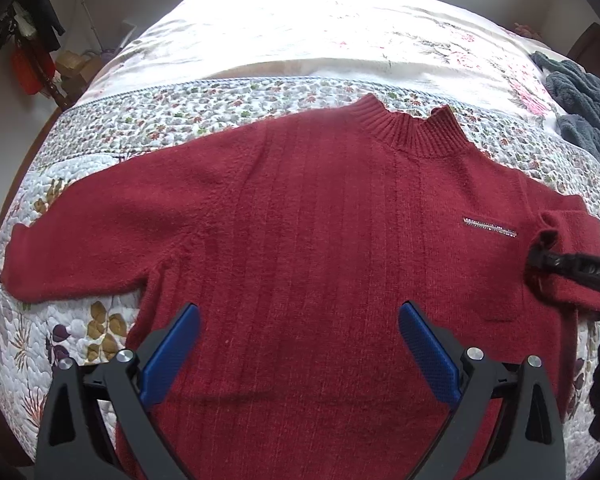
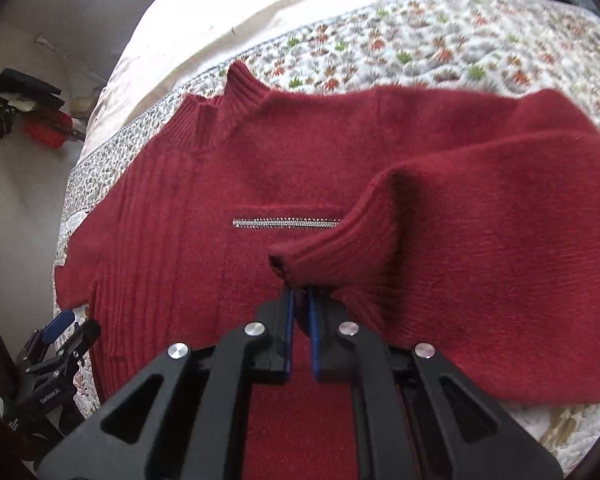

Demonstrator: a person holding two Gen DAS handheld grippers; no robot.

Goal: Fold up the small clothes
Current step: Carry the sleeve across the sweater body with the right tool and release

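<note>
1. The red sweater [image 1: 300, 220] lies flat, front up, on the quilt [image 1: 100, 128], collar [image 1: 412, 128] away from the person, ready for folding.
2. The right gripper [image 2: 300, 300] pinches the sleeve cuff [image 2: 300, 256], raised over the sweater's chest near the zipper [image 2: 286, 223], likely to fold the sleeve inward.
3. The left gripper [image 1: 300, 332] hovers spread above the sweater's hem, holding nothing.

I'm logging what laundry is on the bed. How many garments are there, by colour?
Red: 1, the sweater, spread flat, its right sleeve cuff pinched in the right gripper.
Grey-blue: 1, a fuzzy garment bunched at the bed's far right edge.
Total: 2.
The left gripper hangs over the sweater, jaws apart.
</note>
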